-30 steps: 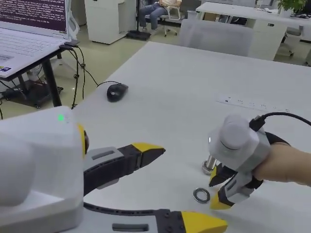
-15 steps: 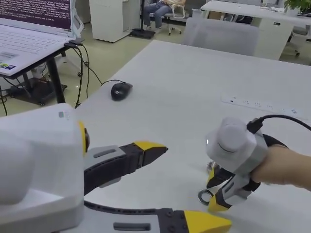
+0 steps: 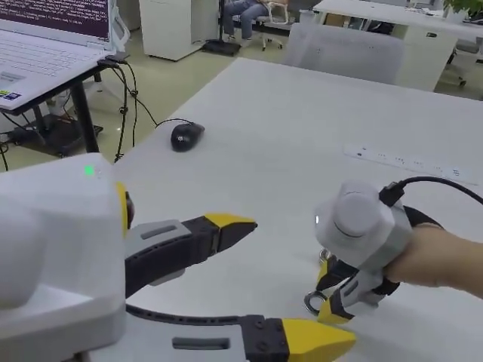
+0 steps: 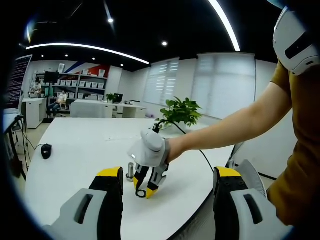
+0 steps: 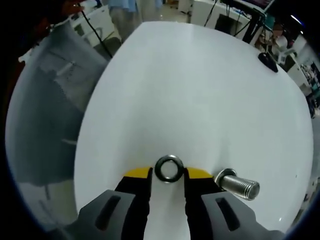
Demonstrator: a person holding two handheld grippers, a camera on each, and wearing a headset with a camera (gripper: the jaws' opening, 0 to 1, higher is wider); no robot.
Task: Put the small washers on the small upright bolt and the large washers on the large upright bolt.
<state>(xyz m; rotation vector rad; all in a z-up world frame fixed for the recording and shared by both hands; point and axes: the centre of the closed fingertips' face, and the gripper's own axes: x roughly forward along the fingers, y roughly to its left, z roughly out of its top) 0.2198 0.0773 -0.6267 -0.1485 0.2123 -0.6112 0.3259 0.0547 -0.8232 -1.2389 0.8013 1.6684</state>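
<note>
The right hand-held gripper (image 5: 169, 173) pinches a washer (image 5: 170, 157) between its yellow tips. The washer sits just beside the upright bolt (image 5: 237, 184) on the white surface (image 5: 200, 90). I cannot tell if the washer touches the surface. The left hand-held gripper (image 4: 168, 175) is spread wide, holding nothing, well apart from the bolt.

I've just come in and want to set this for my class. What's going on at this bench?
A person stands at a white table with a gripper in each hand. The right gripper has its jaws closed on a metal washer down at the tabletop, just beside an upright bolt. The left gripper is held open nearer the person, holding nothing. The washer is not on the bolt yet.
</note>
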